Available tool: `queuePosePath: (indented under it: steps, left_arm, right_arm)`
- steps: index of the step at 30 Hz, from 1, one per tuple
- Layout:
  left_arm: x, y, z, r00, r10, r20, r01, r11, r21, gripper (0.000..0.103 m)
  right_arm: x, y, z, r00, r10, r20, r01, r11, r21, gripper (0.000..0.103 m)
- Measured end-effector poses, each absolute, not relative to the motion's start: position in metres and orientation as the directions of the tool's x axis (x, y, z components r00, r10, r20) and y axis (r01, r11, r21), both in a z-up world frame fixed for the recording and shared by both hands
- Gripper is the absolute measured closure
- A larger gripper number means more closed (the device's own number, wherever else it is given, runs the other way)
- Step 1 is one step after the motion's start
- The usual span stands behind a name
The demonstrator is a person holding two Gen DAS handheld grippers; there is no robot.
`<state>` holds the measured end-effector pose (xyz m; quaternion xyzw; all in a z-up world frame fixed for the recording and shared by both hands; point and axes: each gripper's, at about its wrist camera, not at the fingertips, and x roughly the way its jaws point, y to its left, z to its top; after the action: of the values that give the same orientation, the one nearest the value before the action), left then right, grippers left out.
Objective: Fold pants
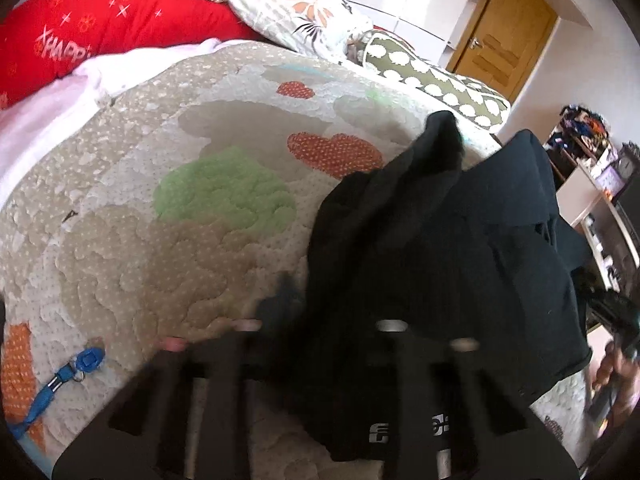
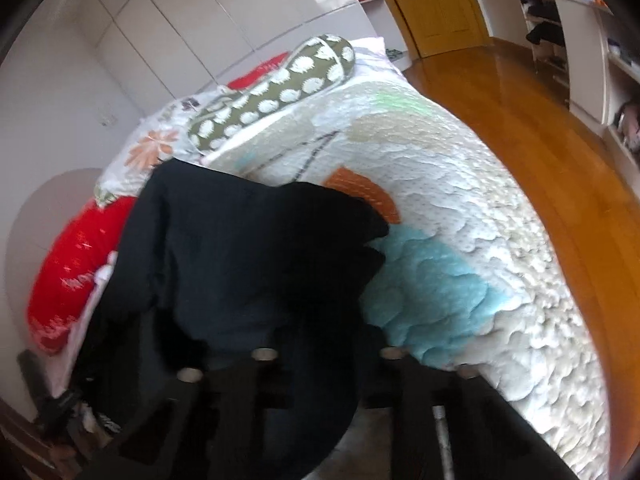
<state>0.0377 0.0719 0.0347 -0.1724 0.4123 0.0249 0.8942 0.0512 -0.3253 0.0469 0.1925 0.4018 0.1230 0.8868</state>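
From the left wrist, the black pants lie bunched in a heap on the quilted bedspread — they fill the right half of the view and drape over the front of the left gripper. Its fingers are hidden under the dark cloth, so the grip itself cannot be seen, but the jaws stand nearly together, closed on a fold of the pants. A blue strap lies on the bedspread at lower left, well apart from the pants. A red pillow and a flowered pillow sit at the far end of the bed, and a green spotted bolster lies beside them. From the right wrist, the pants spread across the left and middle of the view, covering the right gripper — its jaws too are drawn nearly together, with black cloth over and between them. The bedspread runs off to the right, edged by a wooden floor.
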Motion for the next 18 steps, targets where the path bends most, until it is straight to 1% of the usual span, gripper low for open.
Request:
queuePosePath:
  steps: [2,5,9,12,14,16,18]
  left_arm:
    - [0.031,0.076,0.038,0.669,-0.121,-0.733,-0.197,0.923,-0.332,0.092]
    - [0.015,0.082,0.052,0.690,-0.139,-0.710,-0.207,0.902,-0.378,0.092]
    - [-0.017,0.093,0.073,0.705,-0.125,-0.698,-0.225,0.894,-0.388,0.093]
    - [-0.047,0.105,0.082,0.695,-0.130,-0.708,-0.234,0.889,-0.393,0.093]
    - [-0.068,0.113,0.081,0.691,-0.117,-0.713,-0.250,0.887,-0.388,0.093]
    - [-0.088,0.123,0.073,0.668,-0.095,-0.738,-0.282,0.886,-0.369,0.093]
    - [-0.097,0.132,0.058,0.639,-0.099,-0.763,-0.321,0.867,-0.380,0.093]
  right_arm:
    - [0.037,-0.323,0.059,0.669,0.357,-0.652,-0.078,0.906,0.416,0.097]
    - [0.001,-0.329,0.080,0.705,0.361,-0.610,-0.098,0.902,0.420,0.097]
    - [-0.061,-0.339,0.110,0.745,0.356,-0.565,-0.124,0.905,0.407,0.098]
    - [-0.099,-0.347,0.116,0.751,0.363,-0.552,-0.128,0.900,0.417,0.098]
    - [-0.120,-0.348,0.115,0.738,0.365,-0.567,-0.130,0.902,0.412,0.098]
    - [-0.140,-0.349,0.106,0.723,0.344,-0.599,-0.118,0.916,0.383,0.098]
    - [-0.150,-0.361,0.087,0.703,0.316,-0.637,-0.064,0.921,0.385,0.098]
